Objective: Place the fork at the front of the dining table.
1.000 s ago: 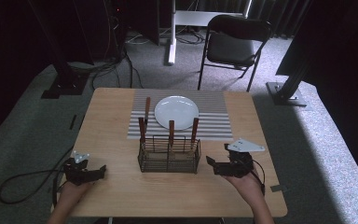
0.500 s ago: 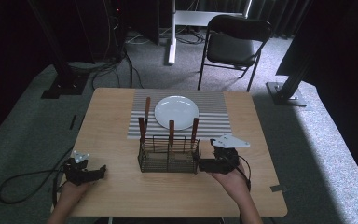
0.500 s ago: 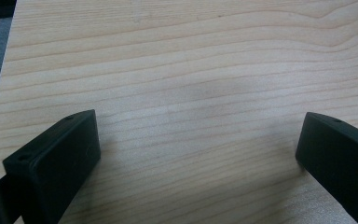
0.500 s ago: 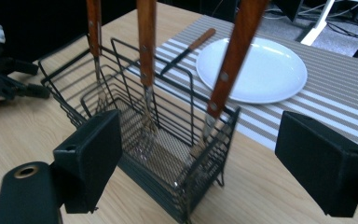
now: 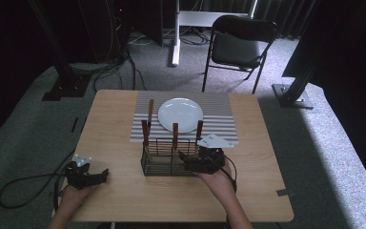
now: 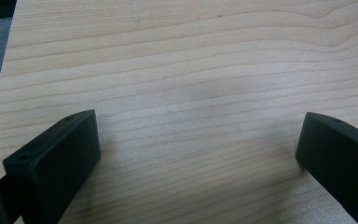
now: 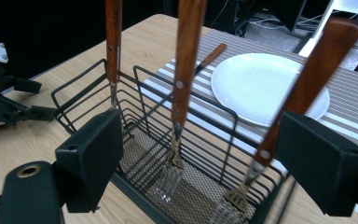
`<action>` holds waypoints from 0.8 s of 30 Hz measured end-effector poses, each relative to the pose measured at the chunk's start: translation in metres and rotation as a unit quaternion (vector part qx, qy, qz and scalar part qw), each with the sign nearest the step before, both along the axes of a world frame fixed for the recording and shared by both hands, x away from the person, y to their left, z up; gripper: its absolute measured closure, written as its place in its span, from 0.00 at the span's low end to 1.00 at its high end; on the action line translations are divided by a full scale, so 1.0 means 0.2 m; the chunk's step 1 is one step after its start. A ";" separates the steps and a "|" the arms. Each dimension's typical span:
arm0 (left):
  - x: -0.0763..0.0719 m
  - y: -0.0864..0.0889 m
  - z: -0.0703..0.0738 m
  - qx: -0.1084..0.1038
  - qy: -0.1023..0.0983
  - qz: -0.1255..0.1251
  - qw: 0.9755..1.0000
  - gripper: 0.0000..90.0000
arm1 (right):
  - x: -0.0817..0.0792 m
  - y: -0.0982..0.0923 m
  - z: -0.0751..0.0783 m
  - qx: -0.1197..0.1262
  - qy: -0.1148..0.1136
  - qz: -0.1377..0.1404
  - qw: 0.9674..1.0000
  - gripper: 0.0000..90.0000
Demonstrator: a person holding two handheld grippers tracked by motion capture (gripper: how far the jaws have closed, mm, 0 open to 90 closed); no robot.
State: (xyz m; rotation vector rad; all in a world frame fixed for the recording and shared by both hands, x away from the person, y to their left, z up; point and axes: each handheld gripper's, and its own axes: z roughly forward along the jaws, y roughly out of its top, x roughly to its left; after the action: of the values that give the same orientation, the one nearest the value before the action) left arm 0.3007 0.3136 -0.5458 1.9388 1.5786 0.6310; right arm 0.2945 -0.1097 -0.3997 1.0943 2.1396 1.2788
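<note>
Unlabelled wire caddy (image 7: 135, 121) (no legible writing)

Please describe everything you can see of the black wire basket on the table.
The wire basket is a low, rectangular rack of thin black wire with a fine mesh floor and inner dividers. It stands upright on the wooden table, at the near edge of the striped mat. Three wooden-handled forks stand in it, tines down, leaning on its wires. The open right gripper is right at its side.
</note>
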 end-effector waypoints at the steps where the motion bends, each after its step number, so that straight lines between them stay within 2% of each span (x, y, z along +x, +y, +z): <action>1: 0.00 0.00 0.00 0.000 0.000 0.000 1.000 0.00 | 0.00 0.02 0.00 -0.003 -0.001 -0.003 1.000 0.17; 9: 0.00 0.00 0.00 0.000 0.000 0.000 1.000 0.00 | 0.04 0.12 0.00 0.011 -0.002 -0.034 0.999 0.19; 11: 0.00 0.00 0.00 0.000 0.000 0.000 1.000 0.00 | 0.04 0.14 0.00 0.011 -0.004 -0.042 0.999 0.23; 12: 0.00 0.00 0.00 0.000 0.000 0.000 1.000 0.00 | 0.06 0.16 -0.01 0.019 -0.006 -0.055 0.998 0.24; 13: 0.00 0.00 0.00 0.000 0.000 0.000 1.000 0.00 | 0.06 0.16 -0.01 0.019 -0.006 -0.055 0.998 0.24; 14: 0.00 0.00 0.00 0.000 0.000 0.000 1.000 0.00 | 0.07 0.18 -0.01 0.020 -0.011 -0.073 0.997 0.27; 15: 0.00 0.00 0.00 0.000 0.000 0.000 1.000 0.00 | 0.07 0.19 -0.01 0.022 -0.010 -0.078 0.997 0.27; 17: 0.00 0.00 0.00 -0.001 -0.001 0.000 1.000 0.00 | 0.08 0.20 -0.01 0.025 -0.009 -0.083 0.996 0.28; 21: 0.00 0.00 0.00 0.000 0.000 0.000 1.000 0.00 | 0.10 0.25 0.00 0.026 -0.017 -0.099 0.995 0.37; 24: 0.00 0.00 0.00 0.000 -0.001 0.000 1.000 0.00 | 0.11 0.28 0.00 0.022 -0.024 -0.111 0.993 0.40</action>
State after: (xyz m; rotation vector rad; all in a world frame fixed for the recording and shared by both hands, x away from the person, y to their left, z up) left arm 0.3007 0.3136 -0.5460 1.9370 1.5779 0.6317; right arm 0.3158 -0.0538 -0.3999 1.2665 1.9007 1.2405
